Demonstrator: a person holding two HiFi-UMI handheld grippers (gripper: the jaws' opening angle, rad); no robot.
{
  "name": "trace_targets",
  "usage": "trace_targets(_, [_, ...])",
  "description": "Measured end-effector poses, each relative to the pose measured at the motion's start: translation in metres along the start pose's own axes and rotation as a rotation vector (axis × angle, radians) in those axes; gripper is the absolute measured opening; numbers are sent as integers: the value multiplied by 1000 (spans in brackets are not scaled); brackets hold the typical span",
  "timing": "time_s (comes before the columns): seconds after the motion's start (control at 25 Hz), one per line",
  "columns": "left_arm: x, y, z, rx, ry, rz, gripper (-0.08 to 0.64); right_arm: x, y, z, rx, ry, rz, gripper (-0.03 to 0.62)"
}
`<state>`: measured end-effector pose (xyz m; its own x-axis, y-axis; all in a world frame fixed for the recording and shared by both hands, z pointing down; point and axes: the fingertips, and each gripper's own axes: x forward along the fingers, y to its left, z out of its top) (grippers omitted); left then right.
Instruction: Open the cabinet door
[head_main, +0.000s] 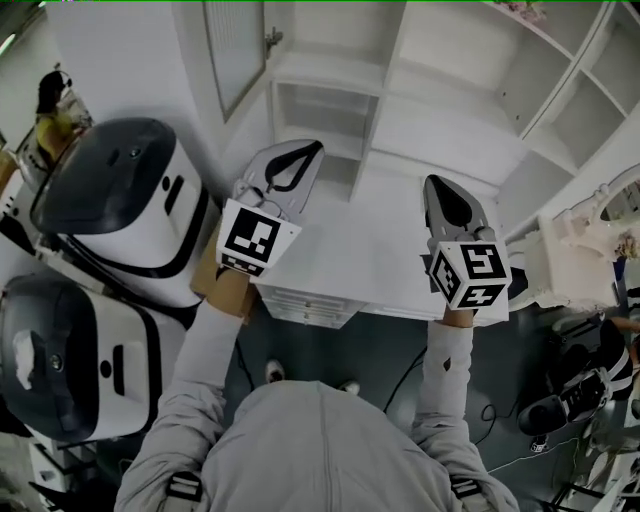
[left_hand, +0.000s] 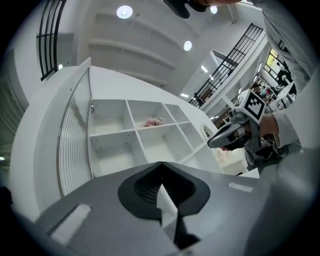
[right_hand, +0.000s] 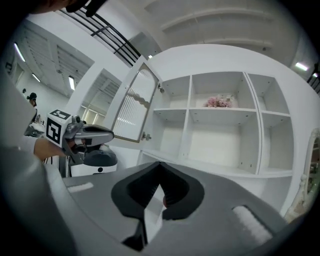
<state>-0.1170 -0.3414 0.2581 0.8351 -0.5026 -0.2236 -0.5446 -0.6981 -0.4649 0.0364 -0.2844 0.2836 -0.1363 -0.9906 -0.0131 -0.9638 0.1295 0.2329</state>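
the cabinet door is seen swung wide at the left of the cabinet shelves, so the task is judged done. the left gripper and right gripper are held clear above the white surface, fingers clenched on nothing.

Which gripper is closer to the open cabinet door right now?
Left. The left gripper is just below and beside the open cabinet door; the right gripper is farther off to the door's right, in front of the shelves.
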Motion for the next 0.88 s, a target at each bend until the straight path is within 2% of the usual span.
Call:
trace_targets(0.24, [3, -26, -41, -84, 76, -4, 15, -17, -18, -32, -13, 50, -32, 0])
trace_targets(0.4, [7, -54, -58, -105, 102, -59, 17, -21, -17, -46, -2, 58, -27, 0])
trace_targets(0.48, [9, -63, -63, -125, 104, -85, 17, -22, -16, -52, 7, 59, -22, 0])
trace_targets(0.6, [8, -67, -67, -161, 108, -84, 17, -21, -14, -61, 15, 78, -18, 0])
trace_targets(0.88, [9, -65, -70, -170, 113, -92, 17, -20, -4, -75, 46, 106, 7, 0])
